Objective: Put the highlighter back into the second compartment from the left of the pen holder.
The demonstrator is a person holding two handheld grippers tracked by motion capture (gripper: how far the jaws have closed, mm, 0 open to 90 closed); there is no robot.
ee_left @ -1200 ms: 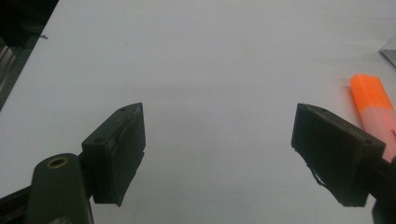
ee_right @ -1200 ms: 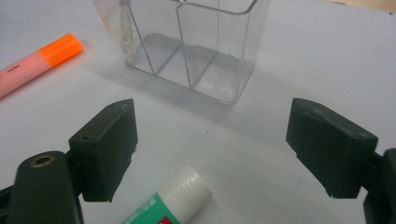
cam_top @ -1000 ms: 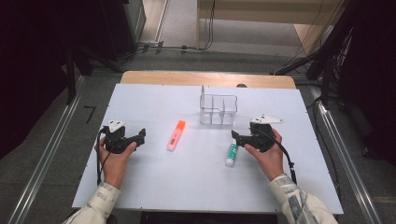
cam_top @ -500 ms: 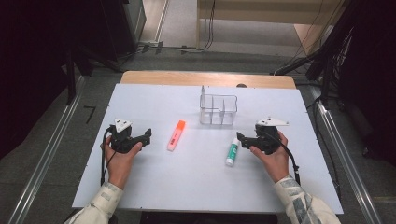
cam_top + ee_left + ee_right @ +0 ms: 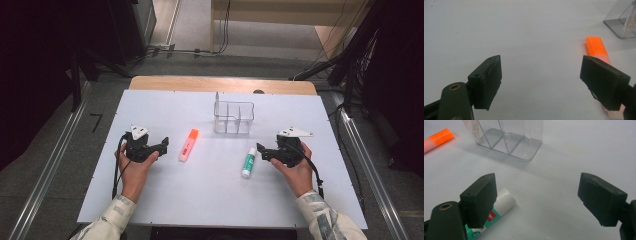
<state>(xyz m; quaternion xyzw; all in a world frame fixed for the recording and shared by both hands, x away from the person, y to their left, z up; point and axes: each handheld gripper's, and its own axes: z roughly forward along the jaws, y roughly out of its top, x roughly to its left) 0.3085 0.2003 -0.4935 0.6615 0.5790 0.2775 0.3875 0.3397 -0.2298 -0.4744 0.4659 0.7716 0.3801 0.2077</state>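
Observation:
An orange highlighter (image 5: 188, 145) lies on the white table (image 5: 200, 200), left of centre. My left gripper (image 5: 161, 143) stands open just to its left, jaws wide apart, nothing between them. In the left gripper view (image 5: 541, 82) the highlighter (image 5: 596, 48) lies partly behind the right jaw. A green and white glue stick (image 5: 248, 162) lies right of centre. My right gripper (image 5: 262, 151) is open beside it, empty. In the right gripper view (image 5: 541, 202) the glue stick (image 5: 499, 207) pokes out from behind the left jaw.
A clear plastic organiser (image 5: 233, 117) with dividers stands behind the two items, also seen as a clear box (image 5: 509, 137) in the right gripper view. Floor rails run along both sides of the table. Cables lie on the floor beyond its wooden far edge.
Both hands have shifted slightly. The left gripper edged toward the highlighter; the right gripper drew a little away to the right of the glue stick. The objects stayed put.

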